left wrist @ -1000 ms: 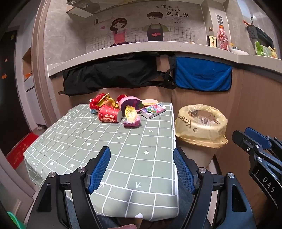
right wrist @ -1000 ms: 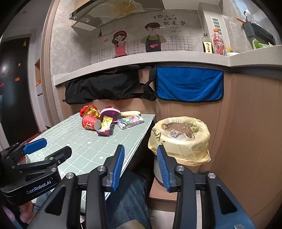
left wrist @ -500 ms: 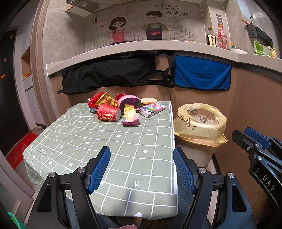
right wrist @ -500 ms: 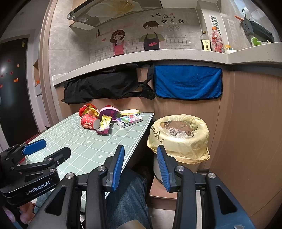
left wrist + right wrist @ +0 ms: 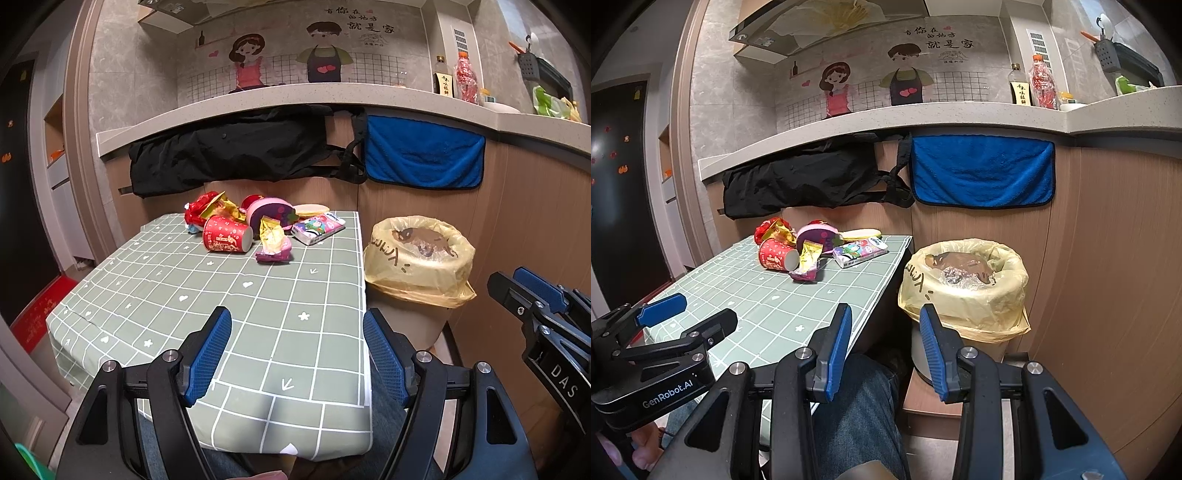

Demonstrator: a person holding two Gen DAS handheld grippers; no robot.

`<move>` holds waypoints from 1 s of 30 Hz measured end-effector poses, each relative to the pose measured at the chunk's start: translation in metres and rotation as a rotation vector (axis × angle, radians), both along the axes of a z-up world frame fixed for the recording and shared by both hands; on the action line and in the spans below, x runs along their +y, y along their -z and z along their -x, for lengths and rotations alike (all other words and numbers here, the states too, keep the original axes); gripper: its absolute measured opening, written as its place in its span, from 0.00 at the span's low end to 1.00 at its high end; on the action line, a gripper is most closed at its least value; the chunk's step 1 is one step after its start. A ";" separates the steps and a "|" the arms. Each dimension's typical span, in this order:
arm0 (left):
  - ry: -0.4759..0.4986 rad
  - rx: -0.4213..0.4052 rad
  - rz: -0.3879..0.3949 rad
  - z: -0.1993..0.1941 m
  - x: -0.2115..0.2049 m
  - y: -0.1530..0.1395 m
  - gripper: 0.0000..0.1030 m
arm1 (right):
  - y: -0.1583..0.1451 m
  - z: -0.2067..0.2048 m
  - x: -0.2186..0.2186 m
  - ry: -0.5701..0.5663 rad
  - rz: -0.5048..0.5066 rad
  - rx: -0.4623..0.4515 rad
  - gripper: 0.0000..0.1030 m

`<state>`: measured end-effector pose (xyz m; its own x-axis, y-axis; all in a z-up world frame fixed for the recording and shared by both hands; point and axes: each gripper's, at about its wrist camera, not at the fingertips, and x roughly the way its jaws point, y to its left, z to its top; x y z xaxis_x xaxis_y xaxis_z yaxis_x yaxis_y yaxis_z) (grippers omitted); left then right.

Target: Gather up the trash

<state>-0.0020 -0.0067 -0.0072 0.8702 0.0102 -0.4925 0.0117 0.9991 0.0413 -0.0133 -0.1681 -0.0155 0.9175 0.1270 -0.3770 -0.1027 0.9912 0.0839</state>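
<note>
Both grippers are hanging wide open and empty at the near edge of the green checked tablecloth table point(image 5: 236, 295), with the left gripper point(image 5: 297, 354) sitting nearer the far-end wrapper pile, red paper cup point(image 5: 226, 239) lying sideways.

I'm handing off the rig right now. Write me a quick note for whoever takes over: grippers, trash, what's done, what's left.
Left gripper: open, empty, over the table's near edge.
Right gripper: open, empty, off the table toward the bin.
Trash is piled at the far end of the table: red paper cup on its side, yellow wrapper, tissue pack, more wrappers behind.
Bin with yellow bag stands right of the table and already holds some waste.
Left: everything on the table.
</note>
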 end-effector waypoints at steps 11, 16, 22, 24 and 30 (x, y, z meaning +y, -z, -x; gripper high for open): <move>-0.002 -0.005 0.005 -0.002 0.000 -0.001 0.72 | -0.001 0.000 0.001 0.001 0.000 0.002 0.36; -0.003 -0.005 0.006 -0.001 0.000 -0.002 0.72 | -0.001 0.000 0.001 0.000 0.000 0.002 0.36; -0.001 -0.006 0.008 0.000 0.001 -0.002 0.72 | -0.001 0.000 0.001 0.001 0.001 0.001 0.36; -0.001 -0.005 0.007 0.000 0.001 -0.002 0.72 | -0.001 0.000 0.001 0.000 0.000 0.001 0.36; -0.001 -0.005 0.009 0.000 0.001 -0.002 0.72 | -0.001 0.000 0.001 0.001 0.001 0.001 0.36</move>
<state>-0.0018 -0.0058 -0.0048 0.8728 0.0066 -0.4881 0.0107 0.9994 0.0326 -0.0137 -0.1670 -0.0143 0.9172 0.1261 -0.3781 -0.1018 0.9913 0.0835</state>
